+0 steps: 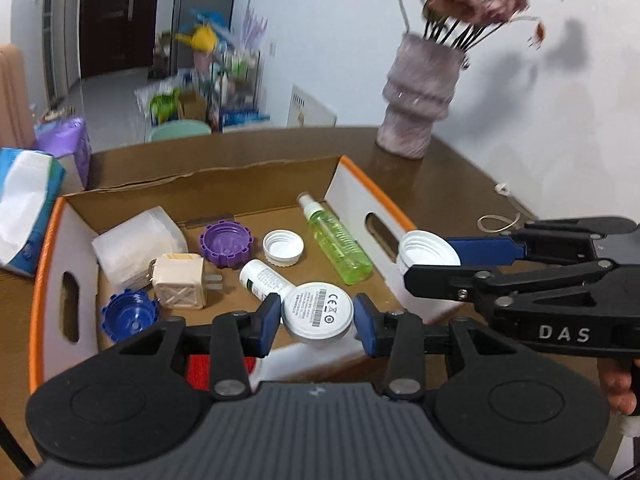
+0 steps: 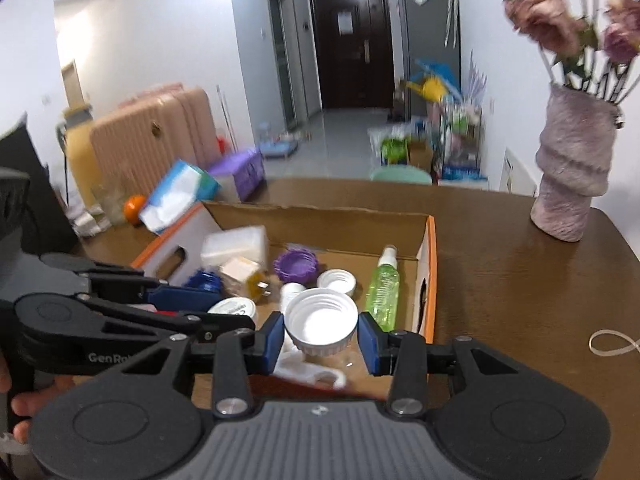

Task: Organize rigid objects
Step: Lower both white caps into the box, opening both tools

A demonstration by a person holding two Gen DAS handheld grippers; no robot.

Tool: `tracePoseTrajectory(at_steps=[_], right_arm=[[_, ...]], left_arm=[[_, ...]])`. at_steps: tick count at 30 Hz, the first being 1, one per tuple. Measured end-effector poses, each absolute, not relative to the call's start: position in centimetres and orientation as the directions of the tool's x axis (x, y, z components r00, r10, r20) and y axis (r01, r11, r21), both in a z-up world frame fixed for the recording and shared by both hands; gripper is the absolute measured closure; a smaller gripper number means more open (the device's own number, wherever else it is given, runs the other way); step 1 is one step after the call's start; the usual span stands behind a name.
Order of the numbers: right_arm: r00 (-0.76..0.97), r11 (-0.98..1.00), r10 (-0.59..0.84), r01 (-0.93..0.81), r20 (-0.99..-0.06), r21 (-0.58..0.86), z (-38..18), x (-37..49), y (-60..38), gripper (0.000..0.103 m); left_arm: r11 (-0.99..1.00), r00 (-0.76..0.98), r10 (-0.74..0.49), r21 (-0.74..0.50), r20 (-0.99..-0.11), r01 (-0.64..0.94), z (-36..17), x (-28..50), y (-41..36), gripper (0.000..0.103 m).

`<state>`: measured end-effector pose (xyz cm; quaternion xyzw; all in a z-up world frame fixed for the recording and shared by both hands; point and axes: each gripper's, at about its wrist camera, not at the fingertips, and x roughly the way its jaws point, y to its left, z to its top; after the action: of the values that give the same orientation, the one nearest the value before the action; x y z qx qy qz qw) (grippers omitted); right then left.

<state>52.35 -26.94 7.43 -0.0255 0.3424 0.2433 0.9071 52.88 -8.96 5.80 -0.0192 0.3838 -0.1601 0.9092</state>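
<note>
My left gripper (image 1: 317, 317) is shut on a round white device (image 1: 317, 309) with a printed label, held over the near edge of the cardboard box (image 1: 256, 168). My right gripper (image 2: 321, 332) is shut on a large white ribbed cap (image 2: 321, 322), above the box's right side; it shows in the left wrist view (image 1: 430, 254) too. Inside the box lie a green spray bottle (image 1: 336, 240), a purple cap (image 1: 227, 243), a small white cap (image 1: 283, 247), a blue cap (image 1: 129, 314), a beige plug adapter (image 1: 180, 280), a white bottle (image 1: 260, 278) and a tissue pack (image 1: 138, 246).
The box stands on a brown table (image 2: 520, 280). A pink vase with flowers (image 1: 418, 96) stands at the back right. A rubber band (image 2: 612, 343) lies right of the box. Tissue boxes (image 1: 28, 200) sit to the left, with an orange (image 2: 134, 208).
</note>
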Motion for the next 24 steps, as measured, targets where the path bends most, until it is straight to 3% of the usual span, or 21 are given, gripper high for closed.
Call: tracePoseTrajectory(at_steps=[5,14,20,24], right_arm=[[0.579,0.893,0.365,-0.439,-0.729,0.099,5.6,56.7,-25.7,0.064],[0.479,0.897,0.282,-0.44,-0.831,0.051,1.7,59.9,-23.7,0.064],[0.481,0.902,0.247,-0.432,-0.841,0.017,1.5,60.7,-23.1,0.062],[0.481,0.91,0.239,-0.415,-0.843,0.021,1.9,61.1,-23.2,0.053]], left_arm=[[0.956,0.578,-0.253,-0.111,-0.775,0.271,4.4,56.1,-9.5,0.062],[0.963,0.5,-0.217,-0.1,-0.838,0.251,1.8,58.6,-9.0,0.062],[0.972,0.481,-0.201,-0.112,-0.853,0.208,1.5,59.6,-8.1,0.041],[0.975,0.486,-0.191,-0.108,-0.853,0.192,2.3,59.2,-7.5,0.032]])
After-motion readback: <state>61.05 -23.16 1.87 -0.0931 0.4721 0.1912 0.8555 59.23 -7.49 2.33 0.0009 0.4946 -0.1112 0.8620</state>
